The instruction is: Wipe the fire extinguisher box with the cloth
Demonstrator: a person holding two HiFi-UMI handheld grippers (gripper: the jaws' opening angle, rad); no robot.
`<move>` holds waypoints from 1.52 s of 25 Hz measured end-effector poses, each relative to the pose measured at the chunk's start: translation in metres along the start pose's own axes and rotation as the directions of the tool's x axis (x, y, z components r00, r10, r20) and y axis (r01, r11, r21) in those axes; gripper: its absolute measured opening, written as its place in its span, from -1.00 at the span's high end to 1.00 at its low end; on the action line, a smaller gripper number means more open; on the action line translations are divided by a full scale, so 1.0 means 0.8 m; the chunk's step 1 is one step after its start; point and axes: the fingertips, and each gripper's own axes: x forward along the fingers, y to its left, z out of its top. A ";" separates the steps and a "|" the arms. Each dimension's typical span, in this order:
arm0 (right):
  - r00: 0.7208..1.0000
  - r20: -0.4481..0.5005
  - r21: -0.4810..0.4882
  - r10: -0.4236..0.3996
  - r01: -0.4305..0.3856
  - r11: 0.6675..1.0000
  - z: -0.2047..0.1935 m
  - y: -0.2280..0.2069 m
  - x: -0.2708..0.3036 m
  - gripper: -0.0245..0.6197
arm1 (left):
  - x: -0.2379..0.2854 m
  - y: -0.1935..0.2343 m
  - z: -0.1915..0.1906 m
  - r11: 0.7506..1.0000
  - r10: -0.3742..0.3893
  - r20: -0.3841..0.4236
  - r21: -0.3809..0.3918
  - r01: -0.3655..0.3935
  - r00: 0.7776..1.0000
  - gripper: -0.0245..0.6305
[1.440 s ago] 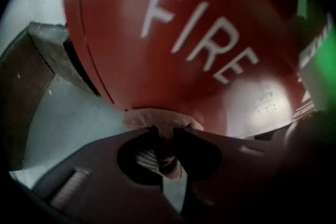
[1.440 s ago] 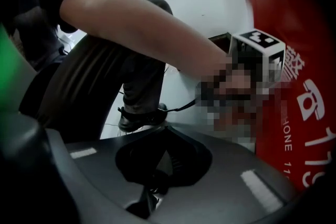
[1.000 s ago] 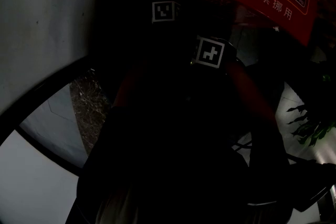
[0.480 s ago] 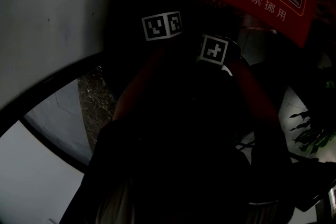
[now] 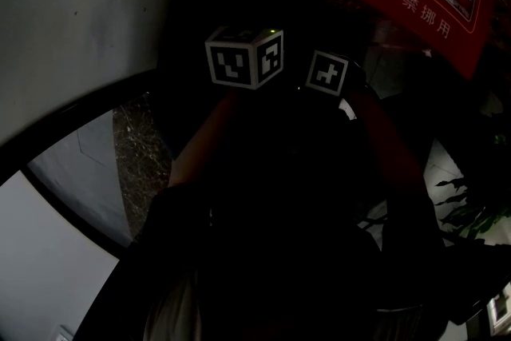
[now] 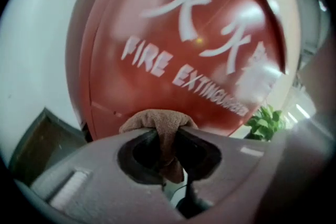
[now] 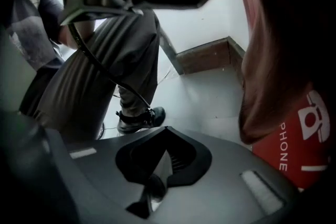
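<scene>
Pale wall (image 6: 37,60) behind red metal fire extinguisher box (image 6: 173,34). My left gripper (image 6: 167,135) pinches brown cloth (image 6: 157,119) at its bunched middle; looks limp, light. Right gripper (image 7: 167,136) closed, empty.

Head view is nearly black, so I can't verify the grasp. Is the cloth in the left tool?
Observer: Yes. The left gripper view shows the left tool shut on the brown cloth.
Operator: Facing the box?
Observer: Yes. The red fire extinguisher box fills that view just beyond the cloth. I cannot tell whether they touch.
Operator: Right tool?
Observer: The right tool is shut on nothing and aimed down at the floor.
</scene>
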 end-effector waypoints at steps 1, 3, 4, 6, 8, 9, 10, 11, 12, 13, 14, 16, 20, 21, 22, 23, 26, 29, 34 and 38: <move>1.000 -0.005 0.003 -0.002 0.002 1.000 -0.002 -0.001 0.000 0.93 | -0.005 -0.007 0.006 0.999 -0.010 0.011 0.031 0.009 1.000 0.77; 1.000 -0.016 0.003 -0.005 0.005 1.000 -0.004 -0.002 0.001 0.93 | -0.015 -0.020 0.019 0.995 -0.033 0.034 0.091 0.030 0.999 0.77; 1.000 -0.018 0.003 -0.006 0.006 1.000 -0.005 -0.001 0.001 0.93 | -0.021 -0.027 0.026 0.992 -0.045 0.047 0.121 0.039 0.998 0.77; 1.000 -0.015 0.008 -0.010 0.010 1.000 -0.004 0.000 0.001 0.93 | -0.036 -0.040 0.041 0.981 -0.067 0.081 0.186 0.051 0.994 0.77; 1.000 -0.013 0.014 -0.014 0.014 1.000 -0.004 -0.001 0.001 0.93 | -0.049 -0.054 0.057 0.967 -0.092 0.124 0.247 0.059 0.988 0.77; 1.000 -0.015 0.016 -0.017 0.017 1.000 -0.005 -0.001 0.001 0.93 | -0.055 -0.062 0.066 0.959 -0.105 0.147 0.277 0.061 0.984 0.77; 1.000 -0.018 0.016 -0.020 0.020 1.000 -0.006 -0.002 0.001 0.93 | -0.061 -0.069 0.074 0.950 -0.118 0.170 0.306 0.062 0.978 0.77; 1.000 -0.021 0.017 -0.022 0.023 1.000 -0.006 -0.003 0.003 0.93 | -0.068 -0.077 0.081 0.941 -0.132 0.193 0.333 0.062 0.972 0.77; 0.999 -0.024 0.017 -0.023 0.024 1.000 -0.007 -0.003 0.004 0.93 | -0.073 -0.083 0.087 0.933 -0.146 0.213 0.356 0.062 0.966 0.77; 0.999 -0.026 0.016 -0.024 0.024 1.000 -0.006 -0.003 0.005 0.93 | -0.077 -0.088 0.092 0.926 -0.156 0.227 0.372 0.063 0.961 0.77; 0.999 -0.027 0.014 -0.024 0.024 1.000 -0.006 -0.002 0.006 0.93 | -0.080 -0.091 0.095 0.922 -0.165 0.235 0.382 0.065 0.958 0.77; 0.999 -0.029 0.010 -0.022 0.022 1.000 -0.004 -0.001 0.007 0.93 | -0.085 -0.096 0.101 0.917 -0.180 0.249 0.393 0.071 0.952 0.77; 0.999 -0.040 0.012 -0.029 0.030 0.999 -0.008 -0.003 0.008 0.93 | -0.102 -0.112 0.118 0.889 -0.208 0.299 0.455 0.053 0.932 0.77; 0.999 -0.040 0.015 -0.028 0.029 0.999 -0.009 -0.003 0.008 0.93 | -0.107 -0.117 0.123 0.879 -0.216 0.311 0.475 0.045 0.925 0.77; 0.999 -0.040 0.018 -0.026 0.027 0.999 -0.009 -0.002 0.007 0.93 | -0.112 -0.121 0.128 0.869 -0.224 0.324 0.494 0.038 0.919 0.77; 0.999 -0.039 0.021 -0.025 0.026 0.999 -0.010 -0.002 0.007 0.93 | -0.118 -0.125 0.133 0.861 -0.232 0.337 0.508 0.032 0.913 0.77; 0.999 -0.042 0.032 -0.032 0.033 0.999 -0.016 -0.003 0.005 0.93 | -0.130 -0.135 0.145 0.853 -0.262 0.364 0.520 0.037 0.894 0.77; 0.998 -0.049 0.045 -0.038 0.041 0.998 -0.023 -0.004 0.004 0.93 | -0.140 -0.145 0.154 0.851 -0.303 0.386 0.522 0.065 0.871 0.77; 0.998 -0.035 0.049 -0.048 0.049 0.998 -0.018 -0.006 0.001 0.93 | -0.147 -0.154 0.155 0.841 -0.375 0.382 0.524 0.136 0.845 0.77; 0.999 -0.014 0.065 -0.047 0.048 0.997 -0.013 -0.002 -0.004 0.93 | -0.124 -0.156 0.122 0.777 -0.404 0.206 0.592 0.215 0.891 0.77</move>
